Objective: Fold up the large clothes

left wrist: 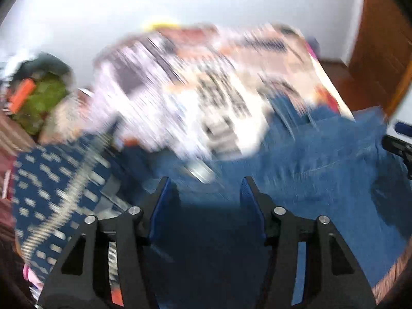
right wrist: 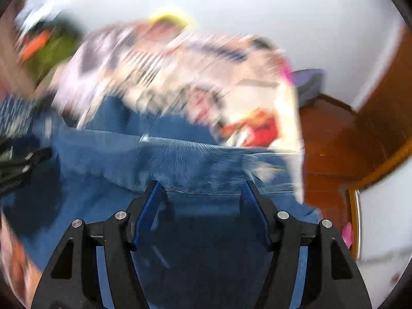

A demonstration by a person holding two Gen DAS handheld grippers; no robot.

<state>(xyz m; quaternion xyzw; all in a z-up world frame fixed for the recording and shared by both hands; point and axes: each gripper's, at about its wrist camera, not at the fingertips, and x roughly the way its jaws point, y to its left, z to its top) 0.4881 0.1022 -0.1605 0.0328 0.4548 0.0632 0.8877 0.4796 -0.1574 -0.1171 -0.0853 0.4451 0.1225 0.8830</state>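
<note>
Premises present as a domestic bedroom: a bed (left wrist: 327,82) under a patterned printed sheet, clothing heaped on it including blue denim (left wrist: 322,159), white plastered walls (right wrist: 257,7), and a brown wooden door (left wrist: 381,51).

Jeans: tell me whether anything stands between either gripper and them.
Nothing visible does. The left gripper and right gripper are both open right over the jeans, blue denim showing between the fingers.

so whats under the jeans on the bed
The jeans lie on a patterned bedspread, which shows beyond their far edge. What sits directly beneath the denim is covered, and motion blur hides finer detail.
</note>
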